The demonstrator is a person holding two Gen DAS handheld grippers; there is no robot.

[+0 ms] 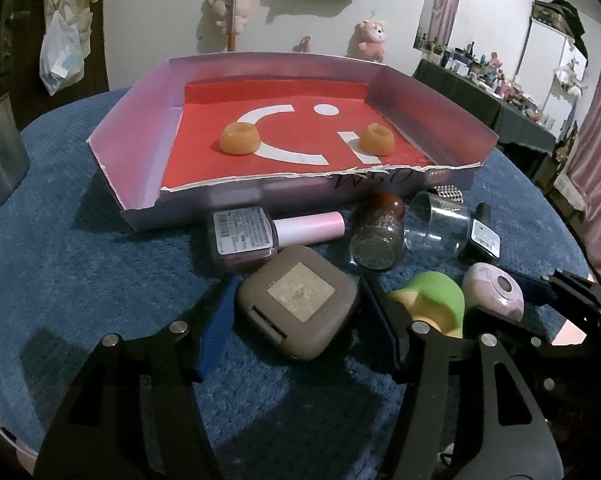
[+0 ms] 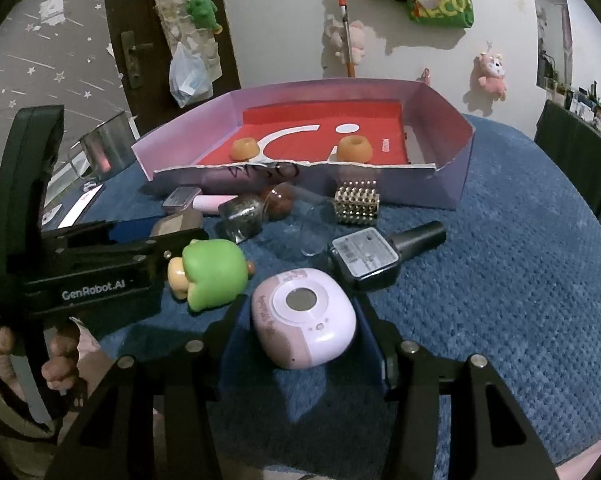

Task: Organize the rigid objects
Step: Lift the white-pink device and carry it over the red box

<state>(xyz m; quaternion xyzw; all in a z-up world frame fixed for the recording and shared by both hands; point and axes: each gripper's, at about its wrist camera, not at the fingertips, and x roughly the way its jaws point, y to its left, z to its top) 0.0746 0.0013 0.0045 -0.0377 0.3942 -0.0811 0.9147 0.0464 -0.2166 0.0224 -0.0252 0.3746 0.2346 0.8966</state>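
Lowest in the frame, our left gripper [image 1: 298, 322] has its jaws around the brown compact [image 1: 296, 302], spread partly and not visibly pressing it, while our right gripper [image 2: 300, 326] brackets the pink case [image 2: 304, 322] with jaws part-open. Both rest on the blue counter [image 2: 500, 280]. In the upper middle, the cardboard tray [image 1: 420, 96] holds two orange rings [image 1: 240, 140].

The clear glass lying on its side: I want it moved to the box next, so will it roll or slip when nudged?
The clear glass probably rolls, being round and on its side. Its smooth wall may slip. The blue cloth might slow it.
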